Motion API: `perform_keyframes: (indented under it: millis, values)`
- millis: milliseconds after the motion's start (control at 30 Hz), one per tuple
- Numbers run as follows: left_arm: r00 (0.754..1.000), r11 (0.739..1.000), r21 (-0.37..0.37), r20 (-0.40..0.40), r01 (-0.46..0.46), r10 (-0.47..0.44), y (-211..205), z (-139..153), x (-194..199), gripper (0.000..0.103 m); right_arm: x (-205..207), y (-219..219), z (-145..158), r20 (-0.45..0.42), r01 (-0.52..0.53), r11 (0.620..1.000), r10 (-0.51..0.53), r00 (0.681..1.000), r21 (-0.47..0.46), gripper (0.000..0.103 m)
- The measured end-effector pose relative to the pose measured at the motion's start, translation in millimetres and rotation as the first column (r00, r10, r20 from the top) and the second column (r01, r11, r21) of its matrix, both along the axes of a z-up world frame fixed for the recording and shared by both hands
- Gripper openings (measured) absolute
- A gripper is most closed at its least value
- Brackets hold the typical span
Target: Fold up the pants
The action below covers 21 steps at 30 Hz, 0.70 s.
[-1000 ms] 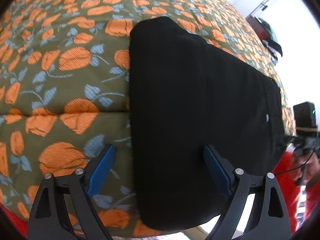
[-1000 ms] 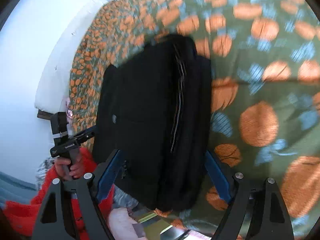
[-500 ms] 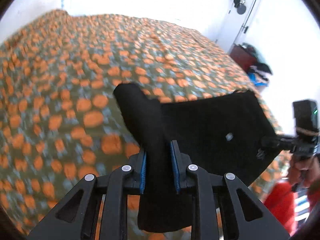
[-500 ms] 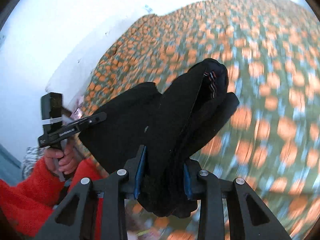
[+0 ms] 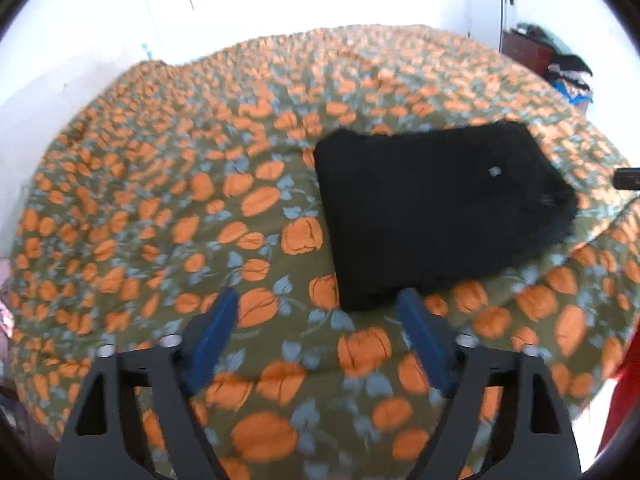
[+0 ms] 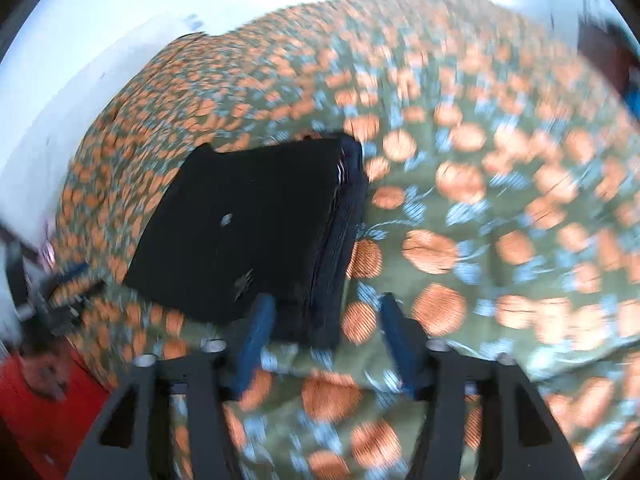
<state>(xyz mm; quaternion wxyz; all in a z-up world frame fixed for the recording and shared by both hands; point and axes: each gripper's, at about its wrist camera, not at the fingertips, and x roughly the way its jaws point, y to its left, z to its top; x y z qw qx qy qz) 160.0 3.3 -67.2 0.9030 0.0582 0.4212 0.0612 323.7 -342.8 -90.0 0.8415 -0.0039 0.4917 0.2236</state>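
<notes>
Now, from left to right: the left gripper [image 5: 318,314] hangs over the bedspread [image 5: 168,184] with its jaws spread wide and empty, having just been opening; no cloth lies between them. The folded black pants [image 5: 436,208] rest flat on the bed, ahead of this gripper and to its right, with only the nearest corner close to the right-hand jaw. The bundle's long axis appears to run across the left wrist view. The right gripper [image 6: 324,320] is likewise wide open, its jaws also just opened. The pants [image 6: 256,224] lie ahead and to its left, their stacked edge reaching toward the gap; whether cloth sits between the jaws cannot be told. Judged from both views, the right gripper is nearer the bundle.
</notes>
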Motion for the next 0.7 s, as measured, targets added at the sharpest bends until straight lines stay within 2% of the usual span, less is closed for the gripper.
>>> perform_keyframes:
  millis: [33, 100, 167, 233, 300, 367, 467, 533, 700]
  values:
    - [1.0, 1.0, 0.004, 0.03, -0.008, 0.008, -2, 12, -10, 0.099, -13, -2, 13, 0.038, -0.002, 1.0, 0.002, 0.999, -0.008, 0.103]
    - [0.997, 1.0, -0.02, 0.075, 0.0, 0.001, -6, 35, -29, 0.1, -36, -8, 36, 0.09, -0.005, 1.0, 0.007, 0.996, -0.021, 0.103]
    - [0.998, 0.997, -0.08, 0.066, 0.014, -0.009, -8, 51, -34, 0.1, -64, -11, 61, 0.154, 0.02, 0.999, -0.014, 0.988, -0.037, 0.103]
    - [0.998, 0.984, -0.177, 0.05, 0.032, -0.023, -11, 67, -47, 0.1, -89, -12, 77, 0.215, 0.052, 0.997, -0.04, 0.976, -0.05, 0.103]
    - [0.997, 0.978, -0.203, 0.069, 0.045, -0.032, -15, 76, -61, 0.1, -105, -10, 86, 0.235, 0.089, 0.993, -0.068, 0.97, -0.081, 0.103]
    - [0.994, 0.98, -0.192, 0.103, 0.043, -0.024, -22, 80, -77, 0.1, -124, -8, 89, 0.217, 0.089, 0.991, -0.065, 0.974, -0.101, 0.103]
    - [0.994, 0.994, -0.103, 0.105, -0.028, 0.039, -30, 81, -99, 0.1, -150, -1, 88, 0.206, 0.062, 0.99, -0.035, 0.978, -0.126, 0.103]
    - [0.989, 0.995, -0.07, 0.12, -0.075, 0.083, -30, 81, -111, 0.1, -167, 6, 85, 0.206, 0.049, 0.989, -0.02, 0.978, -0.138, 0.103]
    - [0.987, 0.991, -0.104, 0.129, -0.084, 0.097, -25, 81, -123, 0.1, -195, 20, 76, 0.19, 0.022, 0.99, 0.006, 0.982, -0.142, 0.103]
